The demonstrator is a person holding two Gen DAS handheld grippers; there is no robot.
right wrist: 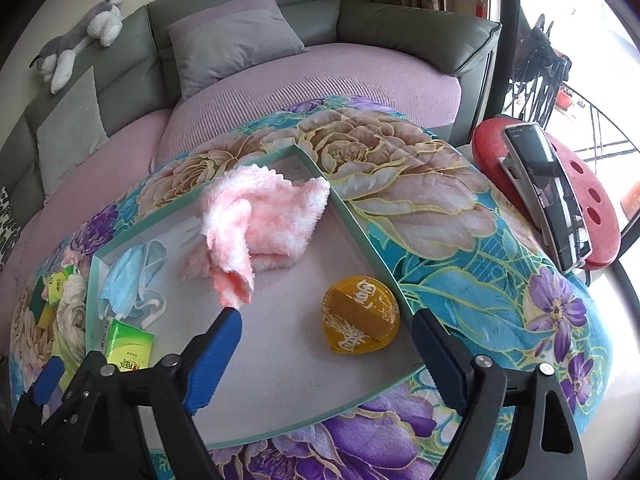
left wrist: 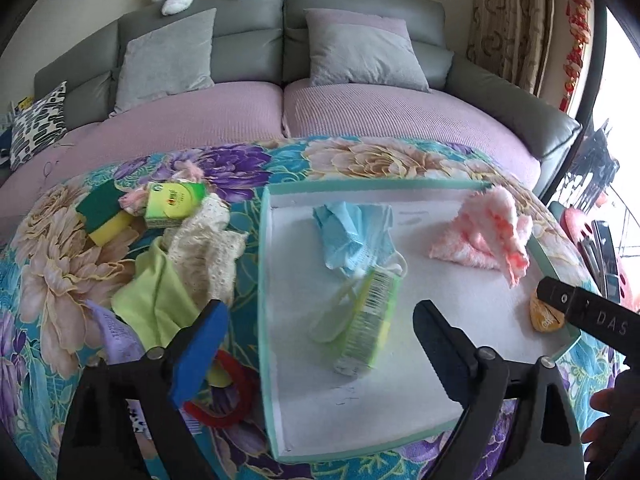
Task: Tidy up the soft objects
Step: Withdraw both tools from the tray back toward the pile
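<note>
Two hand-held grippers hover over the shallow tray on the floral blanket. Left hand-held gripper: jaws wide apart, holding nothing. Right hand-held gripper: jaws wide apart, holding nothing. Inside the tray lie the pink fluffy cloth, blue face mask, green tissue pack and orange pouch.

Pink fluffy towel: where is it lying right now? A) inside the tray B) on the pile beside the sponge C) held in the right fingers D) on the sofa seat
A: the pink fluffy towel lies crumpled inside the tray, near its far corner, untouched by either gripper.
</note>
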